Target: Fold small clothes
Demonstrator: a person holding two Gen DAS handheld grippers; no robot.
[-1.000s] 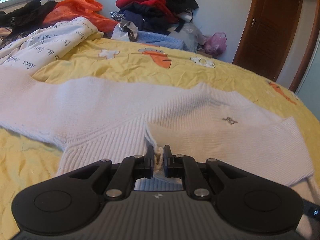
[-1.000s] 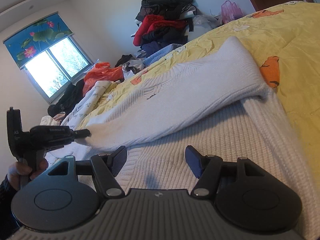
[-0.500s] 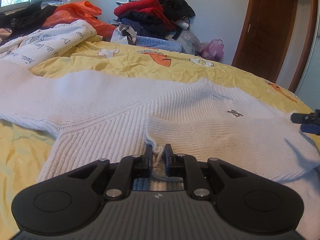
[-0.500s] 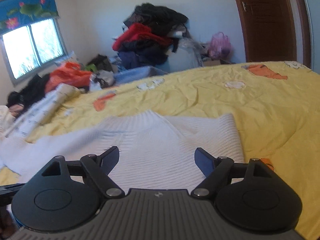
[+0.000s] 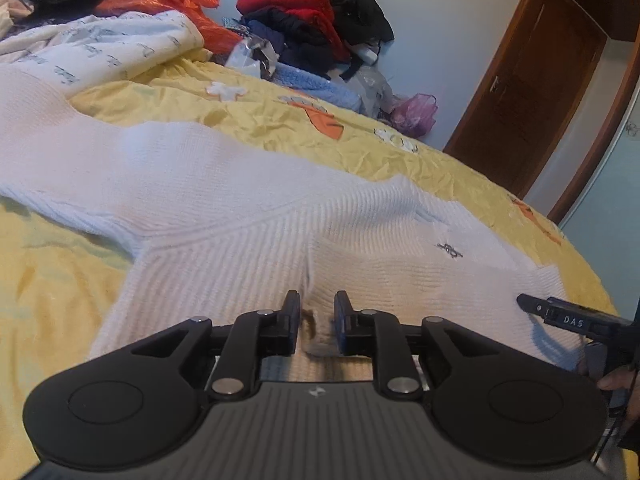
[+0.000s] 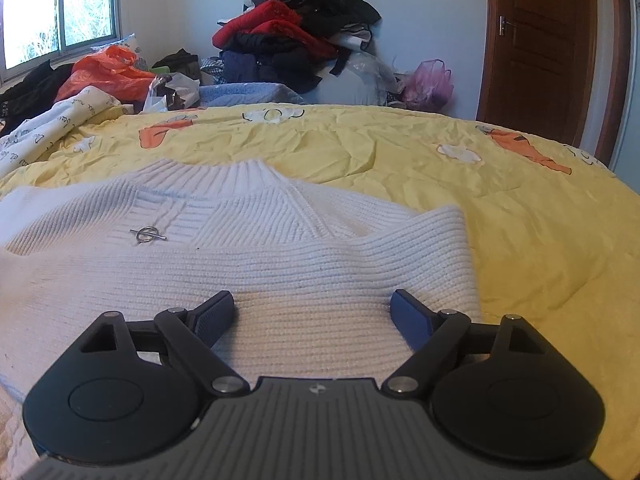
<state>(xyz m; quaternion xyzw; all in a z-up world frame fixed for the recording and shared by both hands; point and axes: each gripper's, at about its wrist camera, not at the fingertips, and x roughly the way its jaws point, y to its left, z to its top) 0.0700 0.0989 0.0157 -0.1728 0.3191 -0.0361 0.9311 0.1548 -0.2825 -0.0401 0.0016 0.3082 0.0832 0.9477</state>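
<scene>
A white knit sweater [image 5: 248,240] lies flat on the yellow bedspread [image 5: 320,148], with one sleeve folded across its chest. The sleeve's end [image 5: 320,332] lies between the jaws of my left gripper [image 5: 316,300]. Those jaws are opening, with a narrow gap and pads that do not press the knit. In the right wrist view the sweater [image 6: 280,264] fills the foreground, a small metal ring [image 6: 147,235] near its collar. My right gripper [image 6: 312,304] hovers over the folded sleeve, its jaws wide and still opening, nothing between them. It also shows at the right edge of the left wrist view, the right gripper [image 5: 560,316].
A heap of red, black and dark clothes [image 6: 296,28] is stacked against the far wall. An orange bag [image 6: 104,72] and a white printed cloth [image 5: 100,48] lie at the bed's far left. A brown door [image 6: 540,40] stands at the right. A hand [image 5: 616,380] holds the right gripper.
The left jaws, pinched on the sleeve's end before, have parted. The right gripper has swung from a tilted side view to face the sweater squarely, and its jaws have widened.
</scene>
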